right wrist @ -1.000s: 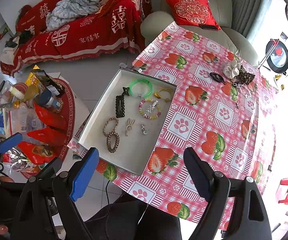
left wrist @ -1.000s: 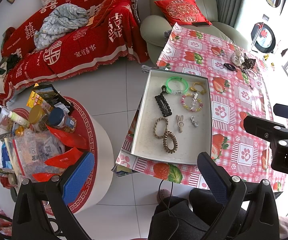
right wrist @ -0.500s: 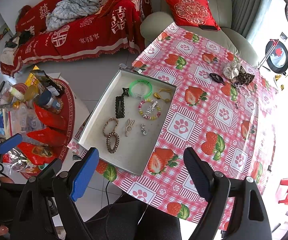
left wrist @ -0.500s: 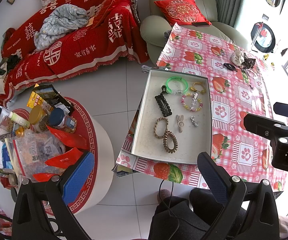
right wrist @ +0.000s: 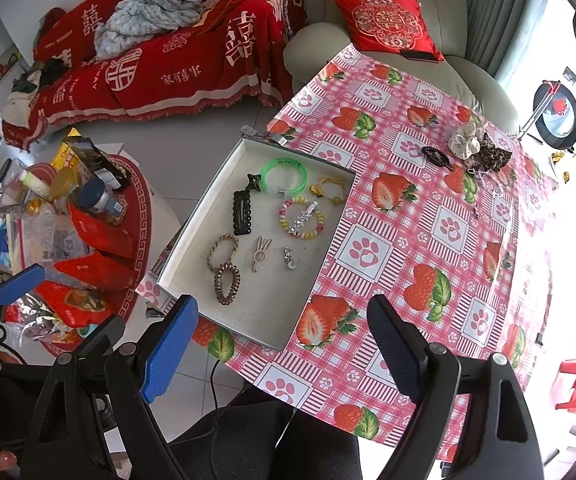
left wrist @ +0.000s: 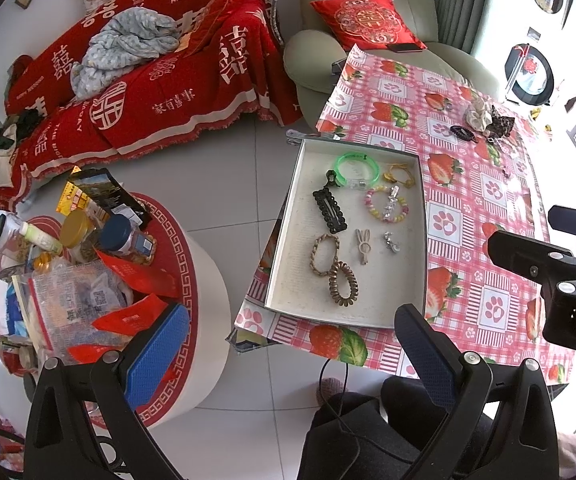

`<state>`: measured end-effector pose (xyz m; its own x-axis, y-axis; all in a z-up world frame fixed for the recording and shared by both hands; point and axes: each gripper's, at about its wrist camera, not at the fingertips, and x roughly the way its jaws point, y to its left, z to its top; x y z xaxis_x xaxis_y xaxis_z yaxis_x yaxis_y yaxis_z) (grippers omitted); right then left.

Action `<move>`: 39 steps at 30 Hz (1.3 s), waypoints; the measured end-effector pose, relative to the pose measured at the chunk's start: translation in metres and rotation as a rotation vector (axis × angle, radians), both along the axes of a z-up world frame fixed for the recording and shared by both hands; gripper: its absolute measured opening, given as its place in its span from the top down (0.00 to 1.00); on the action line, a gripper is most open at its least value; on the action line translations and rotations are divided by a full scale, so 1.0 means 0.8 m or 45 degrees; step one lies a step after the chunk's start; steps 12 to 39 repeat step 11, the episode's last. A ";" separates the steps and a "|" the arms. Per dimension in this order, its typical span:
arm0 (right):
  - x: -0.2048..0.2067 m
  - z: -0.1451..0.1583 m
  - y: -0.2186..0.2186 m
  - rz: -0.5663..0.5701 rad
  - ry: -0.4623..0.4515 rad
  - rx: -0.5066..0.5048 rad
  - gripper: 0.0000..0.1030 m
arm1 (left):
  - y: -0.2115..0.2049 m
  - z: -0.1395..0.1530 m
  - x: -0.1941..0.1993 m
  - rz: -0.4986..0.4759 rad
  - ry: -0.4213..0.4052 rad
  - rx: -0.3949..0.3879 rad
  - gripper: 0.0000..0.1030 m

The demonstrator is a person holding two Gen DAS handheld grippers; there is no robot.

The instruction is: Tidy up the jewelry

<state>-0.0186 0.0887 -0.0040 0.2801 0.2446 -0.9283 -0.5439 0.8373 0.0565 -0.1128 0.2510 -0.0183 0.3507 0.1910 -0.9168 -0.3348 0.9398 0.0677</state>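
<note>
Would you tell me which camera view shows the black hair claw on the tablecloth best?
The right wrist view: the black hair claw appears larger there, beside the scrunchies. The left wrist view shows it smaller, near the frame's edge.

Tray (right wrist: pixel 176 264) at the counter's (right wrist: pixel 408 240) left edge, trinkets in it.

In the tray, a bangle (right wrist: pixel 284 178) lies at the far end, a beaded bracelet (right wrist: pixel 301 218) just nearer, a flat clip (right wrist: pixel 242 212) to its left, and two coiled bands (right wrist: pixel 224 266) touching at the near left. More hair ties (right wrist: pixel 476 148) sit well apart at the counter's far right. A round stool (left wrist: pixel 204 300) piled with packets stands left of the counter; a sofa (left wrist: pixel 148 92) lies behind.
</note>
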 end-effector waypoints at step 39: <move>-0.001 -0.002 0.010 0.033 0.010 0.000 0.14 | -0.002 -0.004 0.003 -0.011 0.007 0.013 0.00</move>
